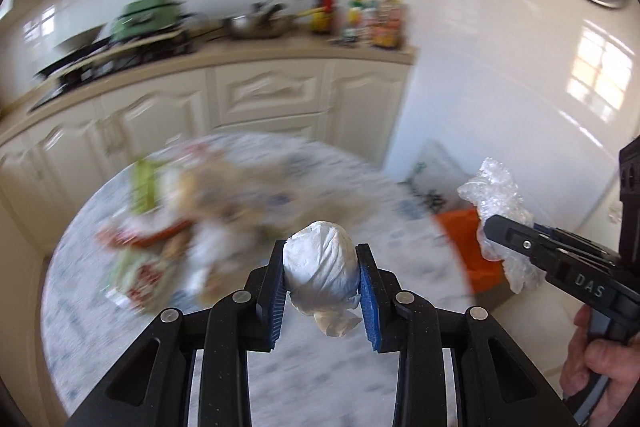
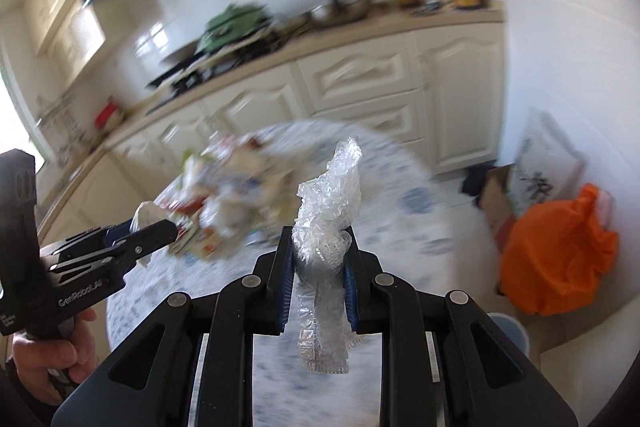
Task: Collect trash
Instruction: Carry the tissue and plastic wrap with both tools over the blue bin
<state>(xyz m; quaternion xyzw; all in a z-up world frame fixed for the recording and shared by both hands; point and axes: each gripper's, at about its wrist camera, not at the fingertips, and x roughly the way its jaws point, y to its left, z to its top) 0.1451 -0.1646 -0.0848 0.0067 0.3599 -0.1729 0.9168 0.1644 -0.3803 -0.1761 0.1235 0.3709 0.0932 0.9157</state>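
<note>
Litter pile on table; orange bag beside.

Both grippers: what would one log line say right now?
left gripper: shut on white wad | right gripper: shut on clear wrap | table: trash left

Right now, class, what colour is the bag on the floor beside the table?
Bright orange bag; it shows best in the right wrist view.

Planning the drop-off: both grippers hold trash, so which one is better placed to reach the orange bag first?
Probably the right gripper: its clear plastic sits on the orange bag side. The left gripper, holding white paper, is farther over the table.
</note>
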